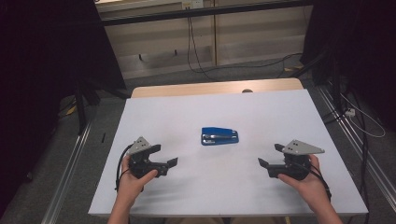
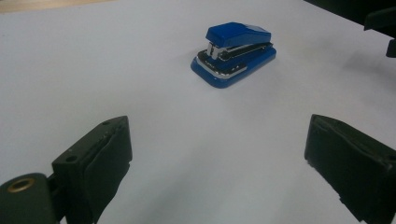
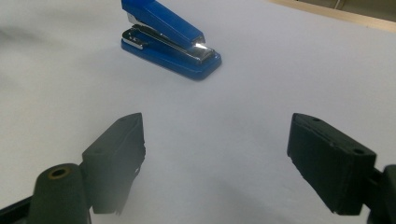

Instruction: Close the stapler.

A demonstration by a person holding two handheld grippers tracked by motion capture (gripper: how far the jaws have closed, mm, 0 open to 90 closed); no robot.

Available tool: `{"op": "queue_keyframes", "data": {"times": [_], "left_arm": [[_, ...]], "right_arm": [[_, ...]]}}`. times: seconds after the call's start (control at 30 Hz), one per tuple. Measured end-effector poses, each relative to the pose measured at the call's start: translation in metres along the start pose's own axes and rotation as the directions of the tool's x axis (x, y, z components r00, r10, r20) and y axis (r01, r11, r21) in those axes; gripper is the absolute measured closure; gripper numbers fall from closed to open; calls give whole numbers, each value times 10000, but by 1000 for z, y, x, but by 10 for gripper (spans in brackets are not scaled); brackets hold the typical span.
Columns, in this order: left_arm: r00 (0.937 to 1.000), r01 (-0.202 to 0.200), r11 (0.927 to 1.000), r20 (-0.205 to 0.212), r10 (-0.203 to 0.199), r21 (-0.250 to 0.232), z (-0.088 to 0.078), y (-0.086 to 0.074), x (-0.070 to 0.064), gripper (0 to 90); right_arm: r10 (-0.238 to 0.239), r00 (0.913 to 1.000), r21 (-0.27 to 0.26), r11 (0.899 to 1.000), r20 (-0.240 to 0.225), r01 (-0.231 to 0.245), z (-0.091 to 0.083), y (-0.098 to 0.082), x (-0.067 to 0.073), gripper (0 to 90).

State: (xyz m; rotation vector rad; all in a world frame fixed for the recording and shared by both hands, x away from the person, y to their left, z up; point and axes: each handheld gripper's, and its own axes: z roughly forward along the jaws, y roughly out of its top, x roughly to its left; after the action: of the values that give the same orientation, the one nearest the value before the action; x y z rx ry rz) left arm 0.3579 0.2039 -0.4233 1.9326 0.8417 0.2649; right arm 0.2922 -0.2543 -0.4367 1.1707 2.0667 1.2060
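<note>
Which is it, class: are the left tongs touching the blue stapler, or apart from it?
Apart. The high view shows bare white table between the left tongs and the blue stapler.

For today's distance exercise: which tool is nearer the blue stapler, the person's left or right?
Left, though only slightly. The left tool sits below-left of the blue stapler in the high view; the right tool sits below-right, a little farther off. Both stand open, touching nothing.

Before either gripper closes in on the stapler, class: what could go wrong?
1. The stapler lies loose on the smooth white table; a one-sided nudge may slide it away.
2. The left gripper and right gripper, both open, face each other across it and might collide.
</note>
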Motion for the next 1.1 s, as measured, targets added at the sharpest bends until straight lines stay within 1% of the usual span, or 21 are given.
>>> {"op": "queue_keyframes", "data": {"times": [0.13,0.23,0.27,0.33,0.4,0.47,0.57,0.63,0.67,0.73,0.77,0.83,0.93,1.1], "left_arm": [[9997,160,9999,-171,-159,19,-6,-4,3,77],[9993,181,9998,-319,-184,-87,-10,-5,6,77],[9992,188,9998,-348,-191,-77,-12,-6,7,76],[9988,279,9995,-409,-284,-125,-14,-7,9,77],[9984,284,9995,-495,-291,-157,-17,-8,10,77],[9981,330,9993,-507,-339,-194,-19,-10,10,76],[9984,219,9996,-526,-228,-178,-22,-11,10,77],[9982,224,9997,-555,-231,-133,-23,-13,11,76],[9984,260,9995,-491,-270,-205,-22,-14,11,76],[9993,174,9996,-323,-181,-220,-21,-16,12,70],[9993,65,9998,-357,-71,-164,-22,-17,12,69],[9996,42,9997,-293,-48,-220,-22,-17,13,68],[9992,145,9995,-364,-155,-288,-24,-18,15,68],[9984,163,9997,-536,-172,-177,-25,-19,17,68]], "right_arm": [[36,10000,-173,9998,-34,-36,-5,-2,2,188],[115,9999,-114,9999,-46,-115,-8,-7,0,188],[206,9998,-64,9998,-35,-206,-9,-10,-1,188],[288,9996,-48,9996,-61,-288,-11,-13,-1,188],[301,9995,-35,9995,-57,-301,-12,-16,-2,188],[317,9994,-35,9995,-139,-318,-13,-19,-2,188],[302,9994,41,9995,-165,-301,-13,-21,-1,188],[317,9993,52,9995,-217,-316,-13,-22,0,188],[296,9993,52,9996,-241,-295,-13,-21,1,188],[236,9993,0,9997,-305,-236,-13,-21,2,188],[194,9991,-47,9998,-382,-196,-14,-20,3,188],[35,9990,-66,10000,-445,-38,-14,-19,4,188],[47,9991,8,10000,-415,-47,-14,-20,4,182],[208,9992,18,9998,-330,-208,-15,-23,1,180]]}}
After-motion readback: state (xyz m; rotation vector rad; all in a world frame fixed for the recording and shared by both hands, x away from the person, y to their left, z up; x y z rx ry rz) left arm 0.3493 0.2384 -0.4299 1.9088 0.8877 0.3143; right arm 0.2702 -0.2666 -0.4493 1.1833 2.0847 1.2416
